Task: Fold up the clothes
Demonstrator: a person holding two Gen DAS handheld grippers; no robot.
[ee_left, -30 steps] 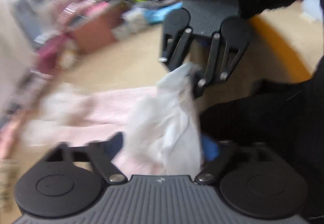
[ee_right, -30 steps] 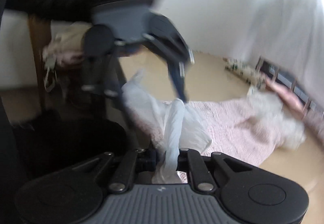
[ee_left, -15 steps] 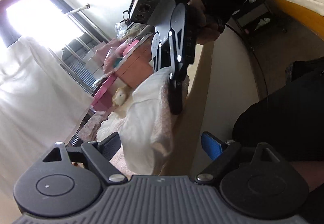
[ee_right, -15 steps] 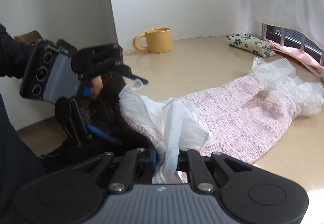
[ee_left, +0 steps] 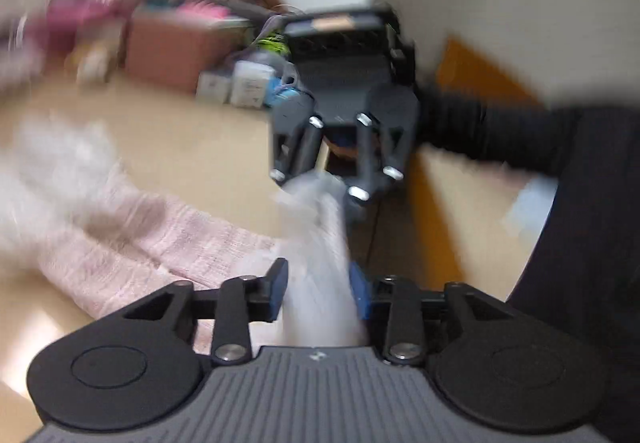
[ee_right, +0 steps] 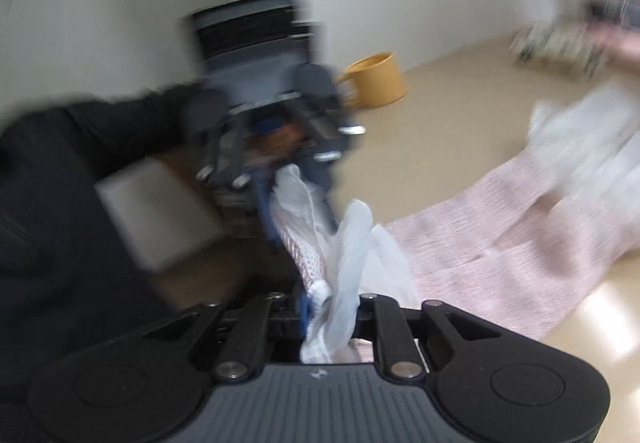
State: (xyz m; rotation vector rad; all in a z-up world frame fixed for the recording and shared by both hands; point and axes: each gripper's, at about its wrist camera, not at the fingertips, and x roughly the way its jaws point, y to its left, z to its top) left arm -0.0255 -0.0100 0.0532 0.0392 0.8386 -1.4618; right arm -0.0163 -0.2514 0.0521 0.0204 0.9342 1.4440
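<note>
A pink knit garment (ee_left: 180,239) with a white frilly hem lies across the beige table (ee_left: 180,139); its near end is lifted. In the blurred left wrist view my left gripper (ee_left: 318,289) is closing, its blue pads against a bunch of white fabric (ee_left: 320,283) of the garment. My right gripper (ee_left: 320,187) faces it just beyond, holding the same bunch. From the right wrist camera, the right gripper (ee_right: 332,311) still pinches white fabric (ee_right: 348,263) of the pink garment (ee_right: 480,243) while its jaws open slightly. The left gripper (ee_right: 300,211) is close ahead with cloth between its fingers.
A yellow mug (ee_right: 376,83) stands near the white wall and a flowered pouch (ee_right: 560,43) lies at the far right. Boxes and clutter (ee_left: 168,47) line the far side. A person's dark sleeves (ee_left: 500,131) and body fill the near side, by orange furniture (ee_left: 472,71).
The left gripper's jaws have narrowed from wide open onto the white fabric. Both grippers rolled back upright after a sideways tilt and shifted, blurring the views. The right gripper kept hold of the cloth.
</note>
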